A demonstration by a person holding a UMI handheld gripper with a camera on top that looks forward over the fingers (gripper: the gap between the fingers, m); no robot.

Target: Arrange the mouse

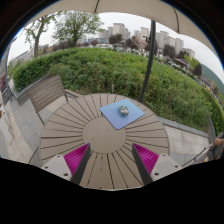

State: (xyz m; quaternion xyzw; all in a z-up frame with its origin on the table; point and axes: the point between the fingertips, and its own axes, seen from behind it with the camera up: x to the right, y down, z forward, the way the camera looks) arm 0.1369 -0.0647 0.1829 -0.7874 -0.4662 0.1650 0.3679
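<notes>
A small grey-blue mouse [124,110] lies on a light blue mouse mat [122,113] at the far right part of a round slatted wooden table [85,130]. My gripper [112,160] is open and empty. Its two fingers with magenta pads [76,157] stand wide apart over the near part of the table. The mouse and the mat are well beyond the fingers, a little to the right.
A wooden bench [42,92] stands to the left of the table. A dark pole [149,62] rises behind the table at the right. A green hedge [110,68] and buildings lie beyond. Paved floor surrounds the table.
</notes>
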